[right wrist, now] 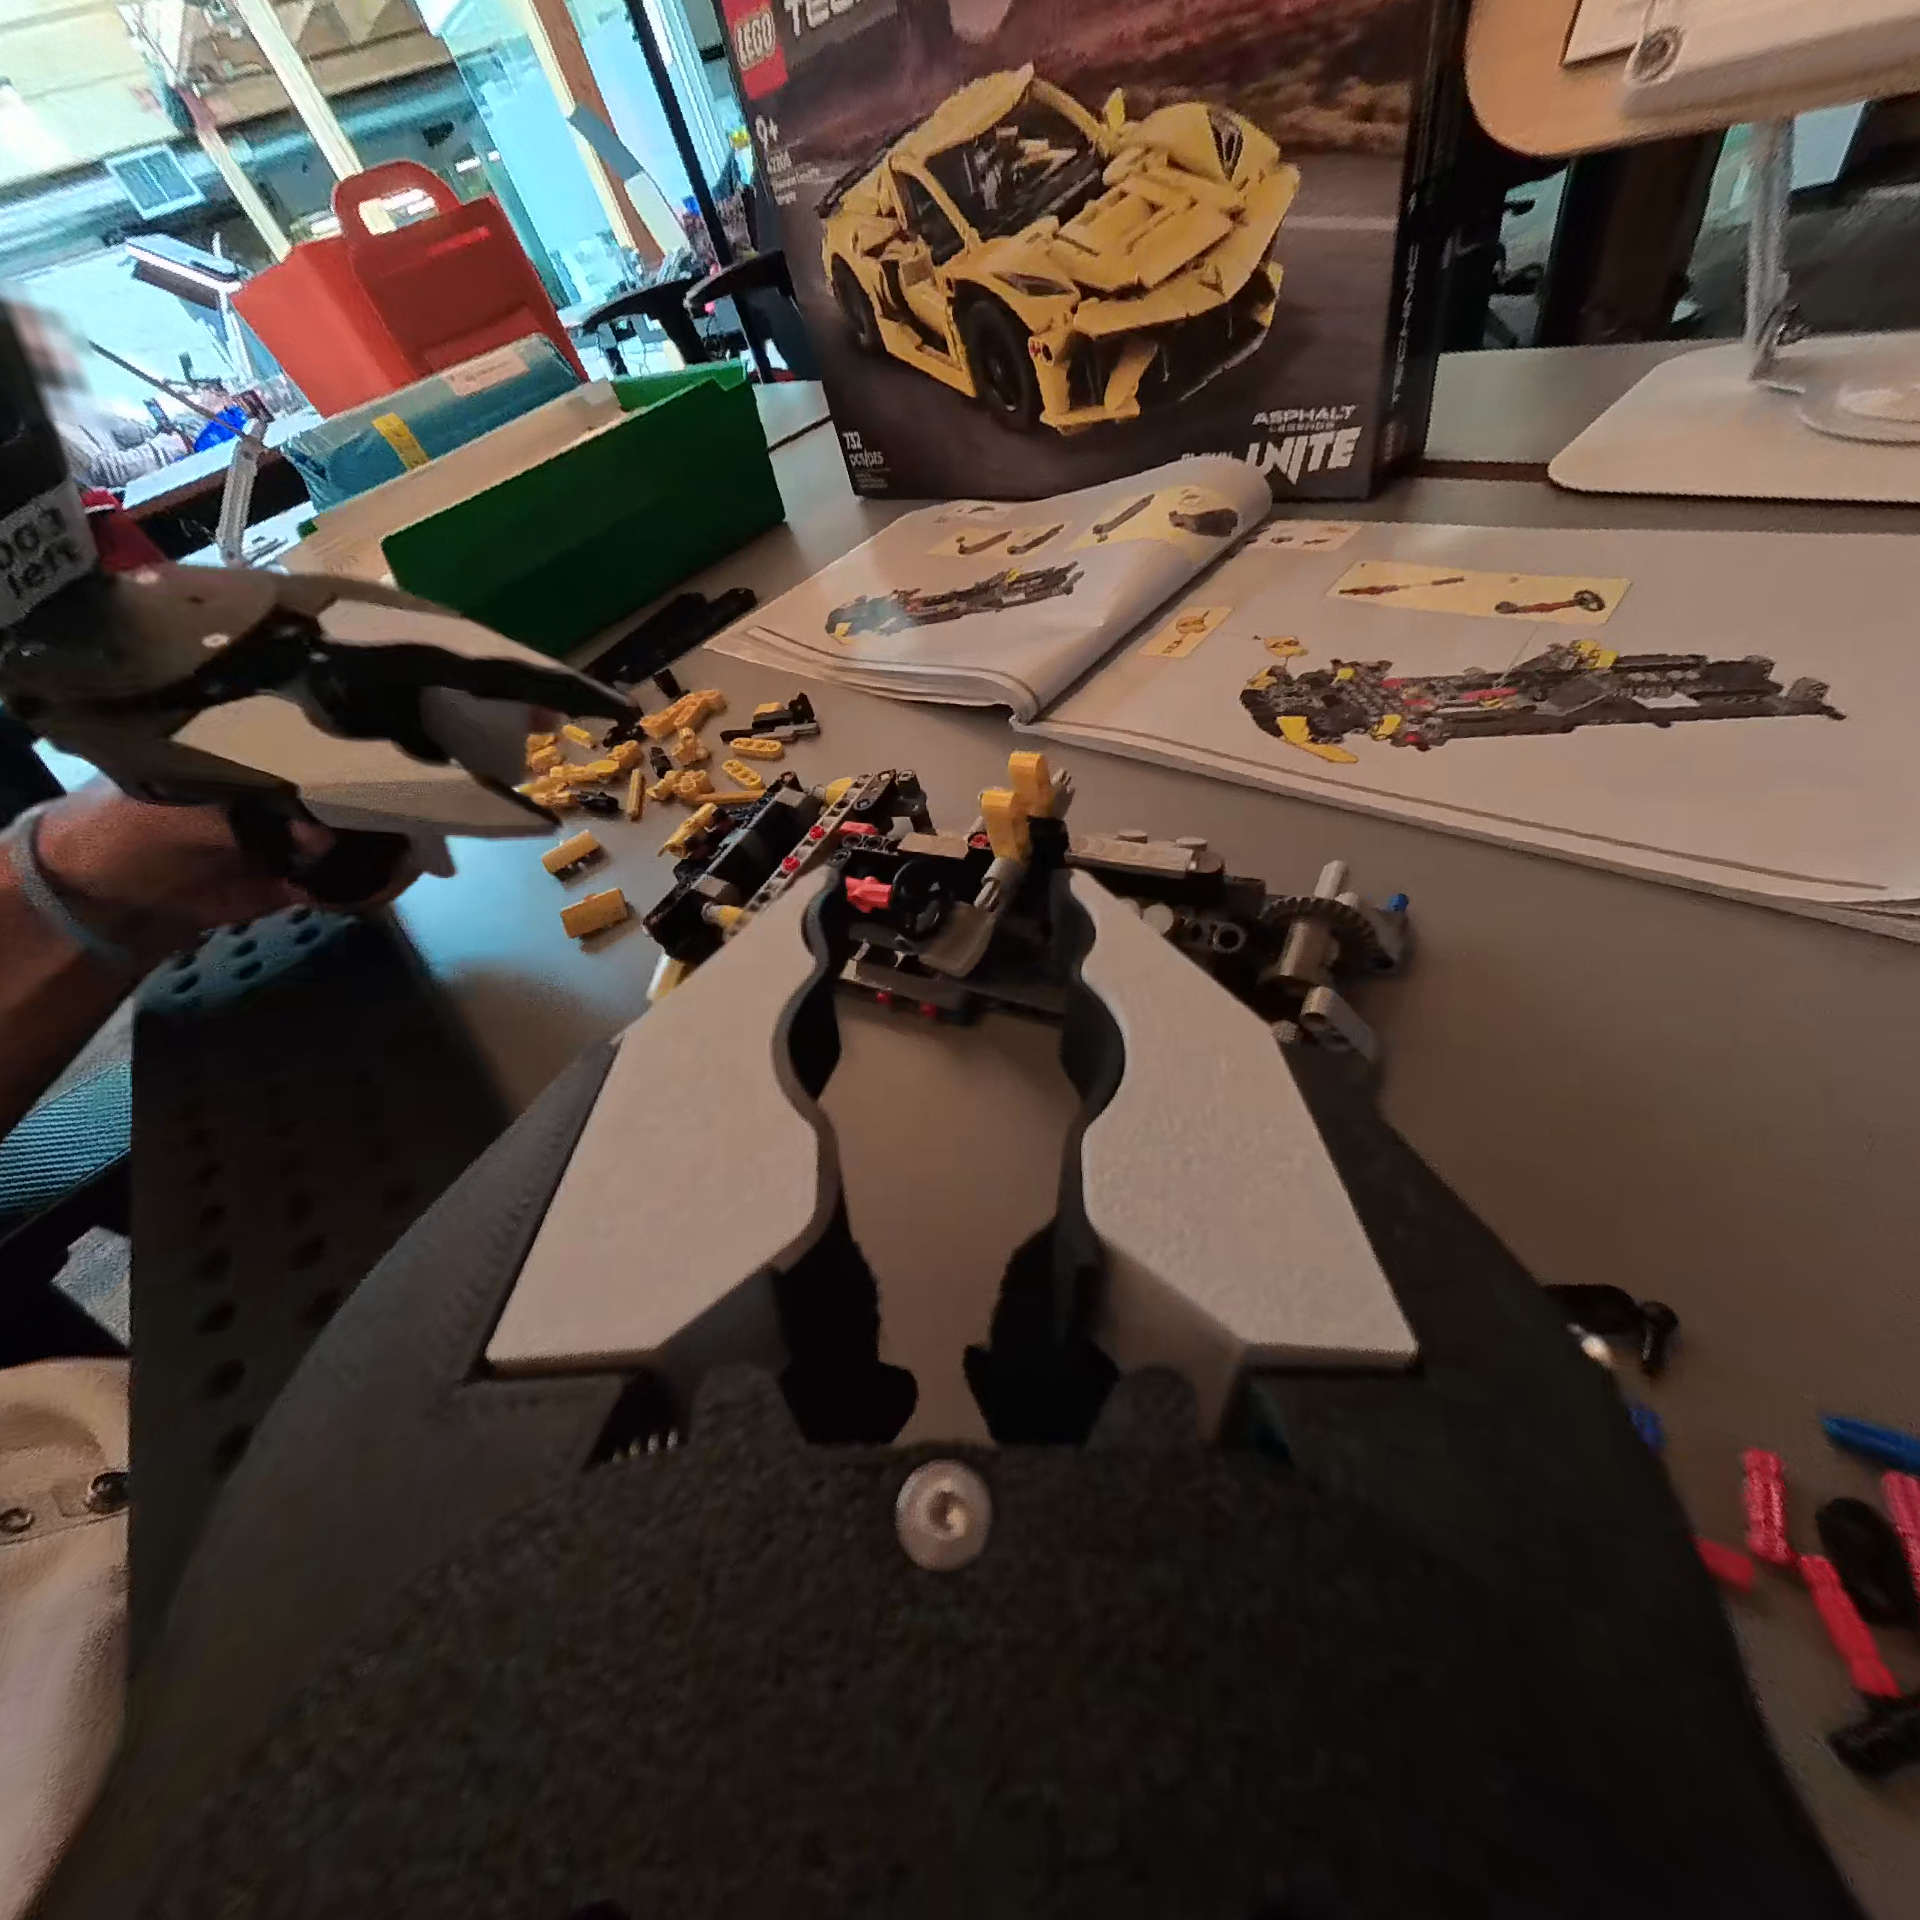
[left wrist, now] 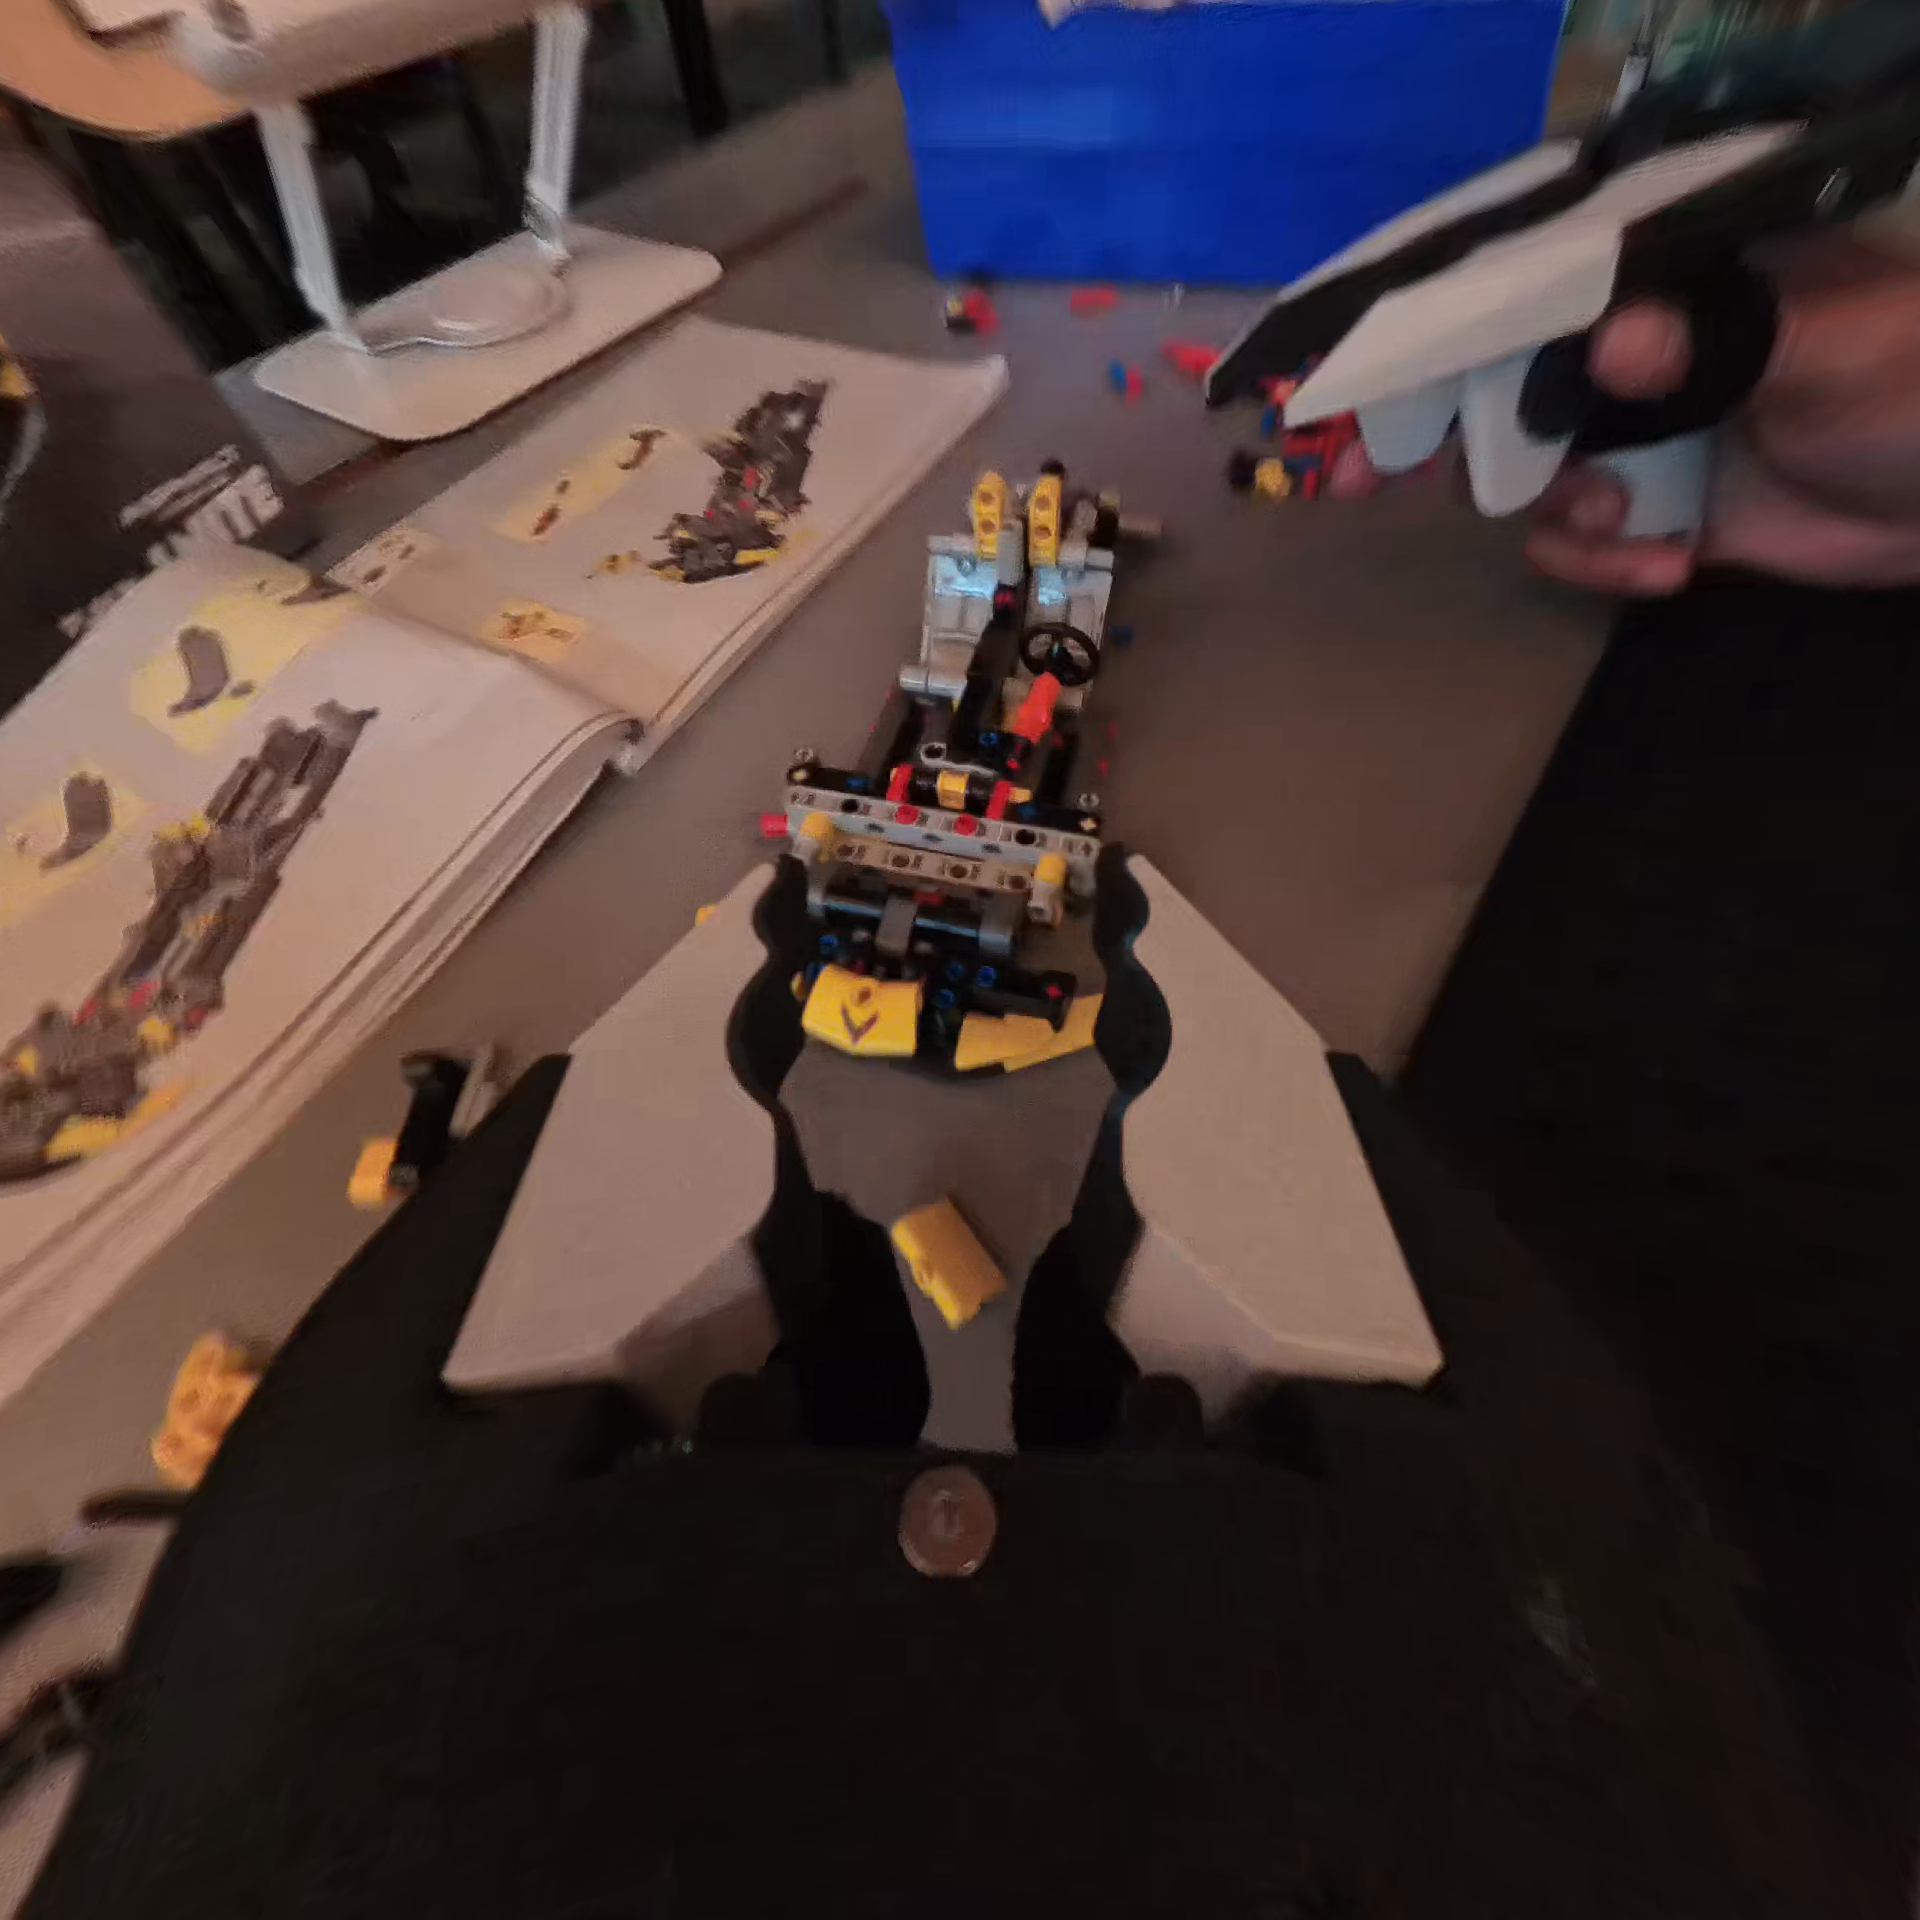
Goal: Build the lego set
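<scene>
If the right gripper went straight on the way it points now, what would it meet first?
Most likely the half-built lego car: the open right gripper points at its middle, near the black steering wheel. Depth is unclear, so whether the tips already flank the car cannot be told.

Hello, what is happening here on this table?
A person is building a Lego car with two handheld tools. The half-built chassis lies on the grey table. Both the left tool and the right tool are open around it, neither visibly clamped. The instruction booklet lies open, with loose yellow pieces nearby.
</scene>
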A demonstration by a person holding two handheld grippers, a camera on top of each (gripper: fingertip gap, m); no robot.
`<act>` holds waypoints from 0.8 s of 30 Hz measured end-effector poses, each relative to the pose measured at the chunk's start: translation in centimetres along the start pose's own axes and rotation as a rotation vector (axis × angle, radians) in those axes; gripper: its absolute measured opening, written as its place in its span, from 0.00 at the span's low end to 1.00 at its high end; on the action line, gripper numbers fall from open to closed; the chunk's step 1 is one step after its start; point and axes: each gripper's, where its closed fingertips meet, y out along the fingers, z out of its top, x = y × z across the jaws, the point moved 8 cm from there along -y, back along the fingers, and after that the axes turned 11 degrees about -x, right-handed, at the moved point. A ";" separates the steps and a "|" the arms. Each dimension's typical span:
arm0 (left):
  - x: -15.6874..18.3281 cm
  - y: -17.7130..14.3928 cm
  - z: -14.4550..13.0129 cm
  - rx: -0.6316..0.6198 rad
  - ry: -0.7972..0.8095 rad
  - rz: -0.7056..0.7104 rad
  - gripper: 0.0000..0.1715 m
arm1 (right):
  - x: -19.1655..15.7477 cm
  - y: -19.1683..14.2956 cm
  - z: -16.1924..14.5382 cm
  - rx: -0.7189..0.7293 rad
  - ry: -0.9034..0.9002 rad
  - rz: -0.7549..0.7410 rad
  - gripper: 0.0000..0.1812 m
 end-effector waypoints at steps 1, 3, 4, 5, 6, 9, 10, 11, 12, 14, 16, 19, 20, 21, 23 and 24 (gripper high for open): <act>0.2 1.1 0.6 -0.040 0.051 0.003 0.30 | 0.0 0.1 -0.1 -0.014 0.000 0.007 0.21; 0.8 3.5 1.9 -0.123 0.144 -0.029 0.30 | -0.1 0.5 -0.2 -0.041 0.001 0.021 0.21; 0.8 4.6 2.4 -0.157 0.177 -0.038 0.30 | -0.1 0.6 -0.2 -0.054 0.003 0.033 0.21; 0.7 5.7 2.8 -0.180 0.199 -0.050 0.29 | -0.1 0.7 -0.3 -0.062 0.004 0.045 0.20; 0.7 6.5 3.2 -0.194 0.208 -0.076 0.28 | -0.1 0.7 -0.3 -0.067 0.006 0.056 0.20; 0.2 7.6 4.1 -0.181 0.179 -0.124 0.24 | -0.1 0.6 -0.2 -0.057 0.013 0.064 0.19; -0.1 7.8 4.1 -0.189 0.170 -0.139 0.22 | -0.1 0.5 -0.2 -0.050 0.017 0.068 0.19; -0.2 7.9 4.0 -0.207 0.172 -0.143 0.21 | 0.0 0.5 -0.2 -0.046 0.021 0.072 0.19; -0.4 8.1 3.8 -0.226 0.184 -0.139 0.21 | 0.0 0.5 -0.2 -0.044 0.024 0.078 0.19; -0.3 8.3 3.5 -0.248 0.204 -0.148 0.20 | 0.0 0.5 -0.2 -0.047 0.028 0.092 0.19; -0.3 8.4 3.7 -0.246 0.196 -0.165 0.17 | 0.0 0.6 -0.2 -0.050 0.030 0.101 0.19; -0.1 8.6 3.7 -0.251 0.208 -0.178 0.12 | 0.0 0.7 -0.3 -0.057 0.031 0.107 0.18; -0.1 8.6 3.7 -0.249 0.212 -0.173 0.12 | -0.1 0.7 -0.3 -0.063 0.030 0.110 0.18; 0.0 8.6 3.7 -0.249 0.216 -0.167 0.12 | -0.1 0.8 -0.3 -0.069 0.027 0.112 0.18; 0.1 8.6 3.7 -0.244 0.216 -0.157 0.12 | -0.2 1.0 -0.4 -0.087 0.019 0.116 0.18; 0.1 8.6 3.6 -0.240 0.207 -0.153 0.12 | -0.3 1.1 -0.4 -0.097 0.012 0.117 0.18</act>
